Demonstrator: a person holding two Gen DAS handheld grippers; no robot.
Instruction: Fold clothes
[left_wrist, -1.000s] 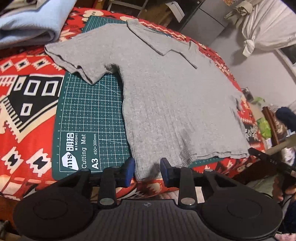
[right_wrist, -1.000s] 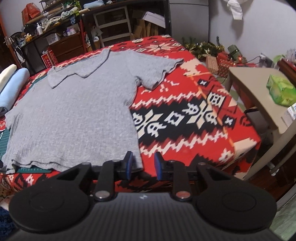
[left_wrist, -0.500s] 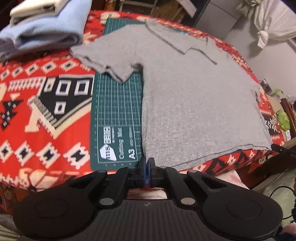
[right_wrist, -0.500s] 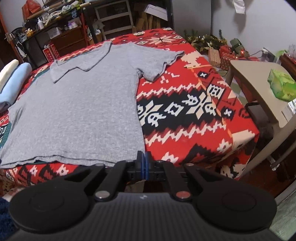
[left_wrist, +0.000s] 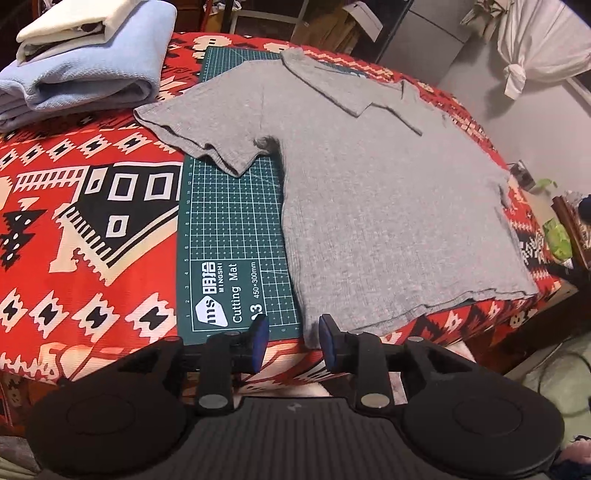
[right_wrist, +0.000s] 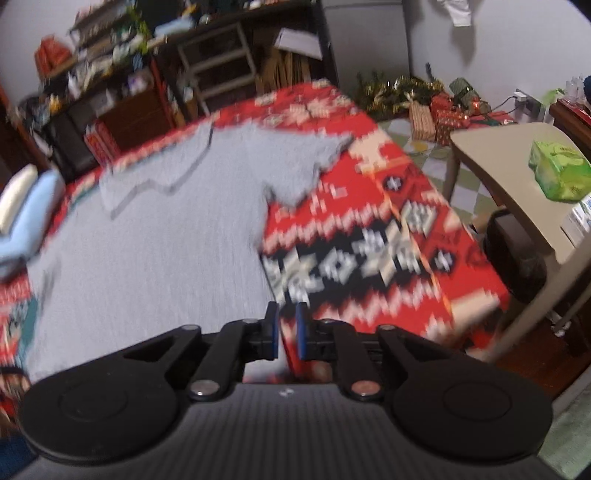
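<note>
1. Grey short-sleeved shirt (left_wrist: 376, 192) lies spread flat, collar away from the cameras, on a red patterned cloth (left_wrist: 74, 221) that covers the table.
2. Part of the shirt's body and one sleeve rest on a green cutting mat (left_wrist: 232, 236), which sits under its left side.
3. Left gripper (left_wrist: 291, 341) hovers at the shirt's near hem, by the left corner; its blue-padded jaws stand well apart and hold nothing, with the hem corner lying just ahead of the gap.
4. Right gripper (right_wrist: 286, 330) sits at the shirt's near right corner (right_wrist: 258, 295); its jaws are parted by a narrow gap with no fabric between them. This view is blurred, so whether the pads touch the cloth cannot be told.
5. Folded light-blue garment (left_wrist: 92, 74) with a folded cream one (left_wrist: 81, 26) on top sits on the cloth, near the shirt's left sleeve but apart from it.
6. Beige side table (right_wrist: 517, 177) carrying a green package (right_wrist: 557, 173) stands off to the right of the covered table.
</note>
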